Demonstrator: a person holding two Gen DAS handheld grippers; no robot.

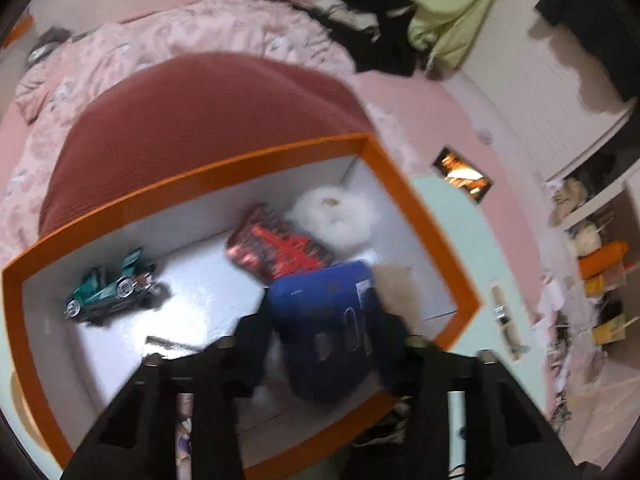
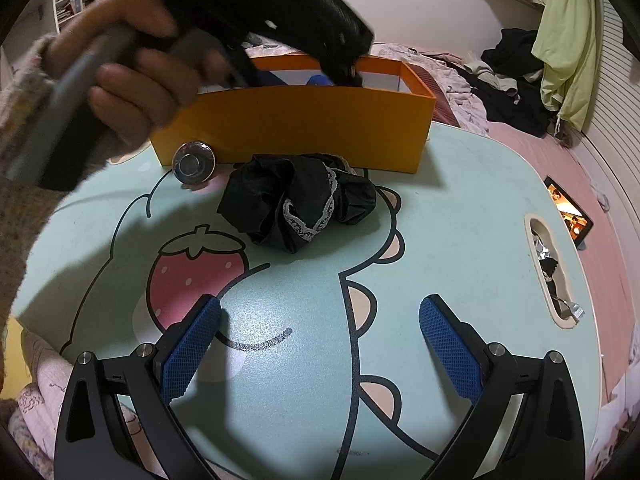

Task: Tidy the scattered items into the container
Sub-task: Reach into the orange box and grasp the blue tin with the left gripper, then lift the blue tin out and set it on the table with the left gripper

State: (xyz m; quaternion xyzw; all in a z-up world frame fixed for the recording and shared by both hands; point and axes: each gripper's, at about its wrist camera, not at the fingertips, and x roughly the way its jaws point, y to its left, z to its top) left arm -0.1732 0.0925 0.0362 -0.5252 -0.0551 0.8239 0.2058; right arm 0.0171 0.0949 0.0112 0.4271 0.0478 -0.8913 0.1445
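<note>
It was a bedroom in a home. A low table (image 2: 460, 208) with a cartoon strawberry print stood on a bed with a pink sheet (image 2: 568, 168) and a rumpled quilt (image 1: 160, 36). Clothes (image 2: 516, 80) lay heaped nearby, and what looked like cluttered shelves (image 1: 600, 264) stood alongside.

Glossy orange box (image 2: 292, 128), lace-trimmed black cloth (image 2: 296, 204)

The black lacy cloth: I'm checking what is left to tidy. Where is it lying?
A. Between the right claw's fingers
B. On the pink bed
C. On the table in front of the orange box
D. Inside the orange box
C: the black lacy cloth lies on the table, just in front of the orange box.
</note>
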